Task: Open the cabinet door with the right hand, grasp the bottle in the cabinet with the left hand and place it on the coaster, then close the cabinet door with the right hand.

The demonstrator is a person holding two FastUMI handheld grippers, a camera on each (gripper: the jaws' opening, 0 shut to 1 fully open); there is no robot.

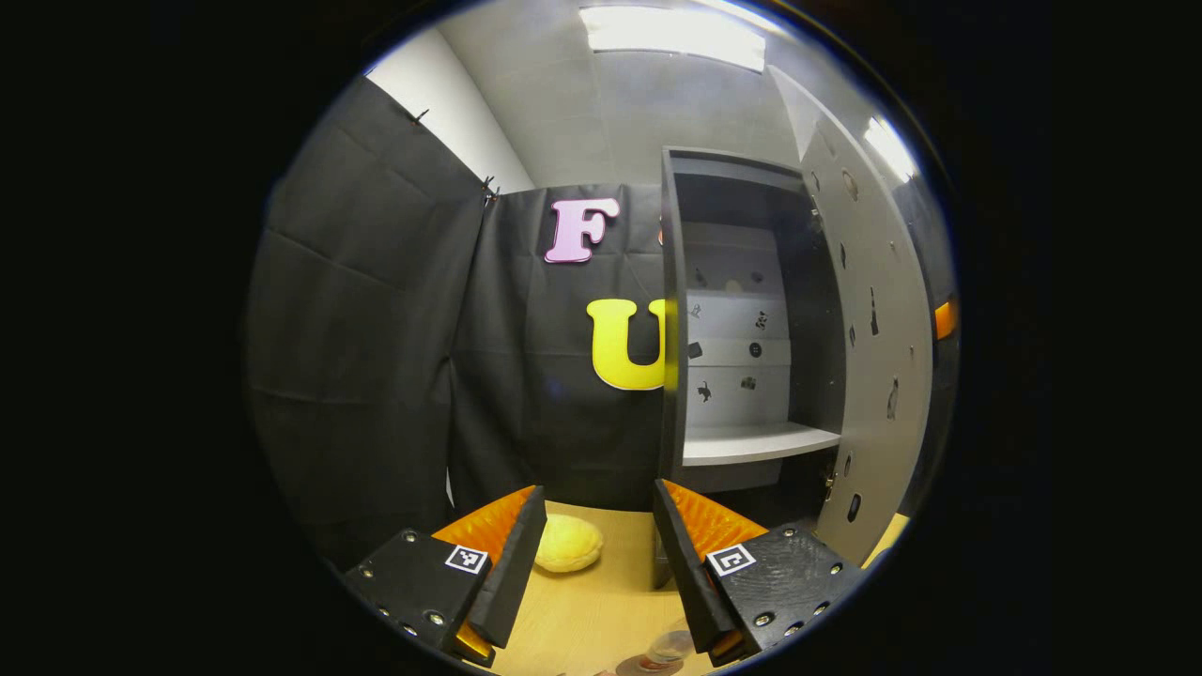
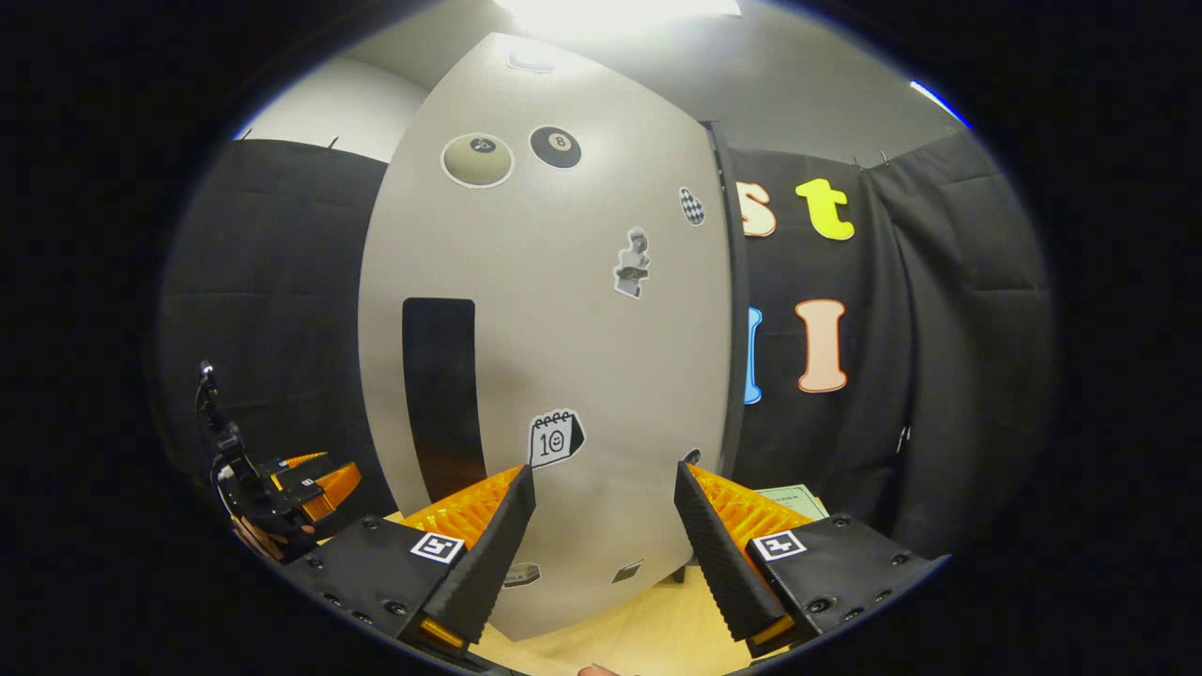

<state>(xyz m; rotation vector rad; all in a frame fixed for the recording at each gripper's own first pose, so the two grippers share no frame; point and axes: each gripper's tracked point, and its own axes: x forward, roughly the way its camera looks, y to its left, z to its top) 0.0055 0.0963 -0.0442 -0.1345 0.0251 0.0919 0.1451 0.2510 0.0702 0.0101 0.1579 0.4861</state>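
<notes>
Door's already swung wide, and from how things lie I judge the bottle is out: in my left gripper view the cabinet (image 1: 742,310) shelf (image 1: 756,441) is bare, and a clear bottle (image 1: 669,648) sits at the very bottom edge on something reddish, likely the coaster (image 1: 639,667), partly cut off so I can't confirm the seating. My left claw (image 1: 596,545) is apart, holding nothing, hanging over the table (image 1: 592,610) near a soft yellow lump (image 1: 567,545). So the step in hand is closing the door. In my right gripper view the right claw (image 2: 601,526) is spread too, empty, facing the outer side of the cabinet door (image 2: 563,329) close up, the dark handle strip (image 2: 441,394) left of centre. Next move calls for pushing the door face round toward the frame, or catching its free edge. Room: the left gripper and the hand holding it (image 2: 282,488) sit left of the door, near its swing path; I'd pull that back first. The booth wall is close on the right.
</notes>
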